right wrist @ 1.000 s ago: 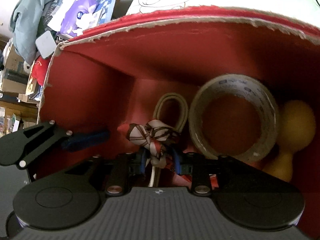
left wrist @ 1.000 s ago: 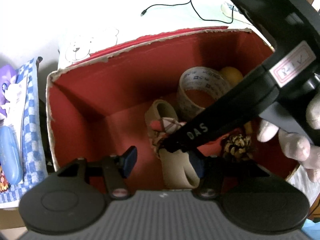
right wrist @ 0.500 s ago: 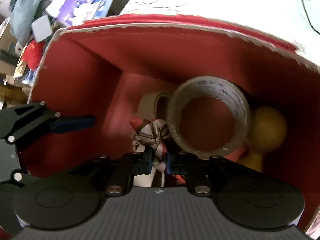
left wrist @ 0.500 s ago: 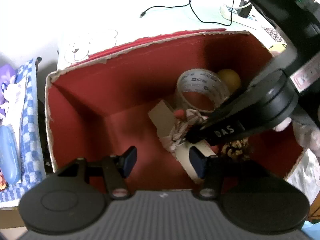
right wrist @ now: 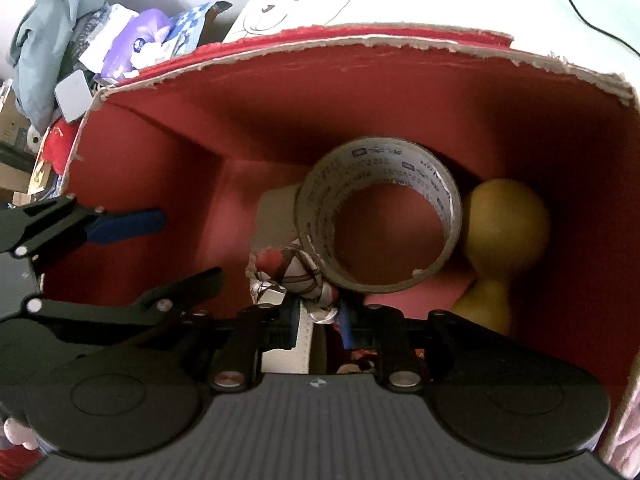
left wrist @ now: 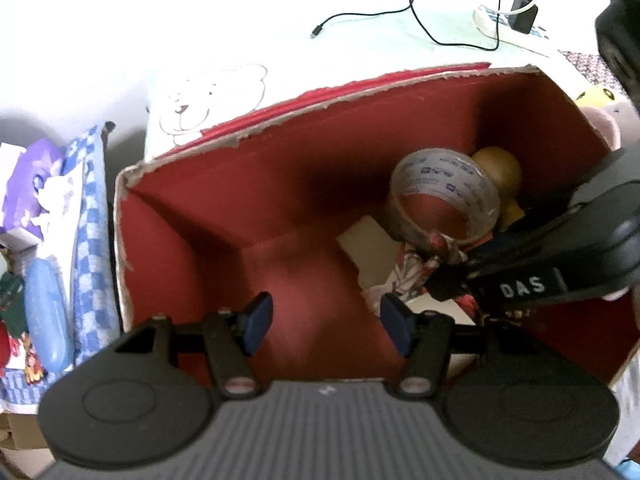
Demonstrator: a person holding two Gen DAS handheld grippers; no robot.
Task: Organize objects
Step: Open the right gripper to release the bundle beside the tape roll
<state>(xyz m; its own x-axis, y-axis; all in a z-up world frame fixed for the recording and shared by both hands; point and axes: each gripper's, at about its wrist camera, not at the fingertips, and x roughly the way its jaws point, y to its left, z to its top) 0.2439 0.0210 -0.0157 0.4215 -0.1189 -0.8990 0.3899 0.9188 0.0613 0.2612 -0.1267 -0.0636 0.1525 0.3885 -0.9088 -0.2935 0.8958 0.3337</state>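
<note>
Now, entries by size, all placed relative to the box:
Box: red cardboard box point(left wrist: 224, 216), torn rim, open top, seen from above in both wrist views.
Left gripper: left gripper point(left wrist: 326, 322) hangs over the box's near wall; blue pads spread wide with only bare red floor between them, nothing held.
Right gripper: right gripper point(right wrist: 318, 320) reaches into the box from its right side; pads drawn in tight on the patterned ribbon bundle point(right wrist: 298, 274).
Tape roll: clear tape roll point(right wrist: 378, 216) stands on edge against the box's far wall, touching the bundle at its lower left.
Yellow figure: rounded yellow figure point(right wrist: 502, 236) in the box's far right corner, just beside the roll.
Beige band: pale beige band point(left wrist: 370, 246) on the box floor, under and left of the bundle.
Bundle position: low in the box, right of centre; whether it rests on the floor cannot be told.
Outside the box: bear drawing point(left wrist: 204, 100) beyond the far wall; black cable point(left wrist: 420, 24) further off.
</note>
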